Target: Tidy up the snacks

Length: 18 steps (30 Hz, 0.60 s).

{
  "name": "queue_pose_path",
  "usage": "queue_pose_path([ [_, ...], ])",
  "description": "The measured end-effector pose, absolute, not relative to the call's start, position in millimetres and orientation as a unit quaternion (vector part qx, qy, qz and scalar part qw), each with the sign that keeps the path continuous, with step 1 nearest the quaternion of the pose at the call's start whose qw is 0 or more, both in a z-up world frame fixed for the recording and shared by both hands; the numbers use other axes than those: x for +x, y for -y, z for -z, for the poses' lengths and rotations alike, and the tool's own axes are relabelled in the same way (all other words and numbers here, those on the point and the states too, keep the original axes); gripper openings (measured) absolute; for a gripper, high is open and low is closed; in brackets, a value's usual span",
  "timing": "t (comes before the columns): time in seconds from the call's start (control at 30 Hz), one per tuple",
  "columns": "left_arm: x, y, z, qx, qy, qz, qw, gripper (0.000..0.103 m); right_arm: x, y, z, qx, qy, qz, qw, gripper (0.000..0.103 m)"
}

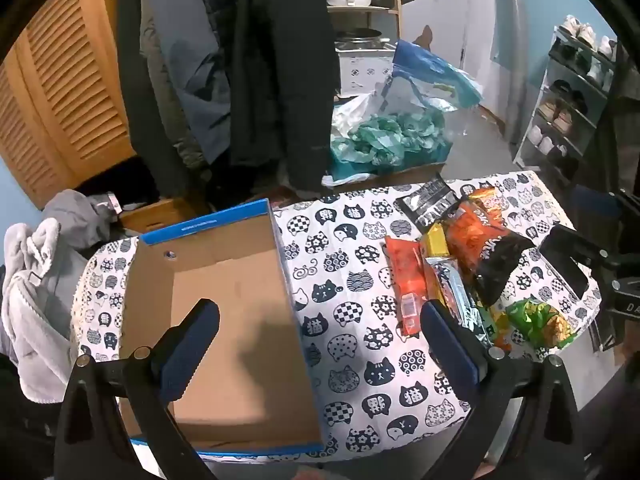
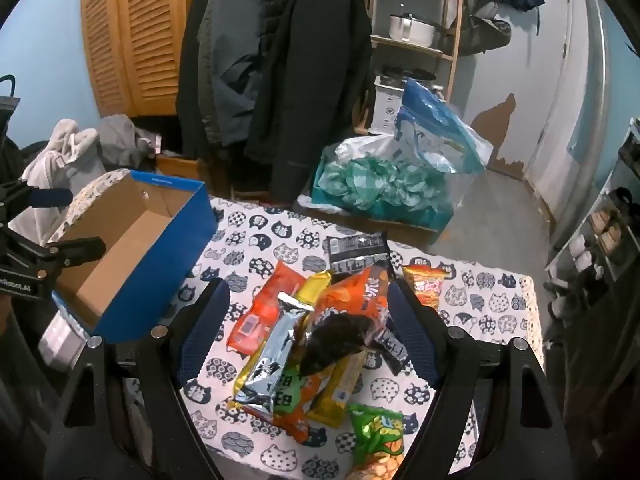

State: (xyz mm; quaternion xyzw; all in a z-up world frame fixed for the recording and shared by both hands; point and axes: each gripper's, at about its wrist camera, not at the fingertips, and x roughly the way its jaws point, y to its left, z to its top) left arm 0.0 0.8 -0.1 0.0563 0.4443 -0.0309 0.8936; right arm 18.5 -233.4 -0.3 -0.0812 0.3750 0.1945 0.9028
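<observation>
On my far left, a blue cardboard box [image 1: 224, 296] sits open and empty on the cat-print tablecloth [image 1: 348, 312]. My left gripper [image 1: 320, 316] hangs above it with its fingers spread wide and nothing between them; one finger is over the box floor, the other over the cloth near the snacks.

Moving right, bare cloth separates the box from the snack pile [image 2: 316, 344]. The packets lie in a loose overlapping heap: an orange-red packet [image 2: 266, 308] on the box side, a silver foil bag [image 2: 272, 364] across the middle, and an orange and black chip bag [image 2: 352, 316] on top. A dark striped packet [image 2: 356, 252] lies at the far edge, and a green bag [image 2: 378, 432] is nearest me.

My right gripper [image 2: 308, 332] hovers over this heap, fingers fully apart and gripping nothing.
</observation>
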Motion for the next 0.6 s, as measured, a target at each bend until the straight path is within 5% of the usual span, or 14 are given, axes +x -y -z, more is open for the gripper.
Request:
queue_pose_path([
  [0.6,0,0,-2,0.061,-0.439,0.04,0.895,0.102,18,232,4,-0.085,-0.381,-0.198,0.899,0.08],
])
